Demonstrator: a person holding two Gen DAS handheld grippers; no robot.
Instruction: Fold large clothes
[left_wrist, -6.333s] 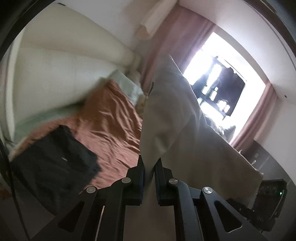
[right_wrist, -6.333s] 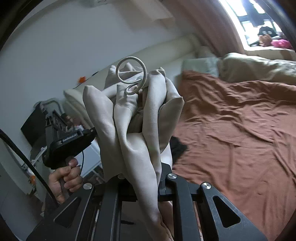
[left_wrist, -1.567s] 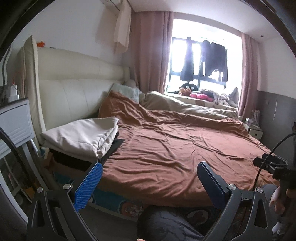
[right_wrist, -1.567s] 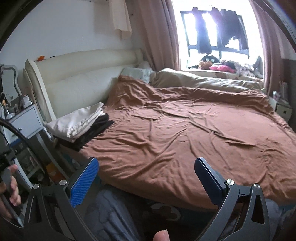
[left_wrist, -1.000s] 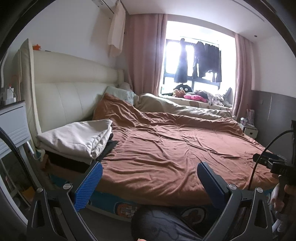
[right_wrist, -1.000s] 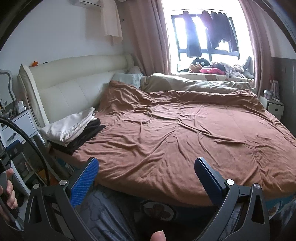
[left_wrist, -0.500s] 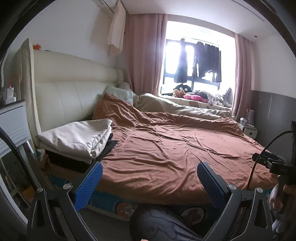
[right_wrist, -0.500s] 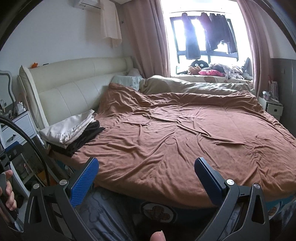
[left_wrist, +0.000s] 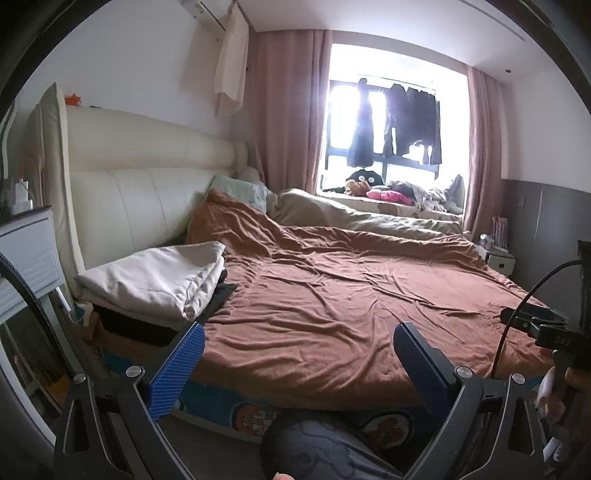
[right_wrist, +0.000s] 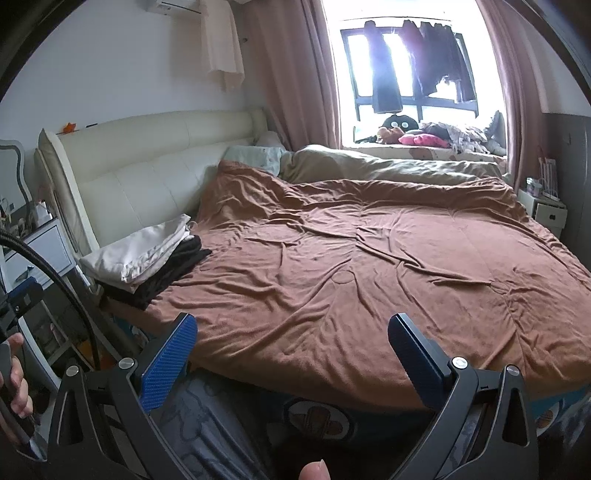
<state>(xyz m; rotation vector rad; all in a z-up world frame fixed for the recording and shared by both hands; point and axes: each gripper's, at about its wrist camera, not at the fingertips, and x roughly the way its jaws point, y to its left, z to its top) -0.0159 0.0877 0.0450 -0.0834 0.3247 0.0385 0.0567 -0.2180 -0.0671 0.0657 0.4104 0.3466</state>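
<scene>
The cream folded fabric garment (left_wrist: 155, 277) lies flat in neat layers on a black folded garment (right_wrist: 168, 271), at nine o'clock on the near corner of the rust-brown wrinkled bedspread (left_wrist: 343, 295), just beside the cream padded headboard (left_wrist: 140, 199). From the stack's edge toward three o'clock the bedspread runs broad and bare. The left gripper (left_wrist: 295, 363) and right gripper (right_wrist: 291, 354) hang spread wide with nothing between their blue pads, whereas six seconds ago both pinched the cream garment aloft.
</scene>
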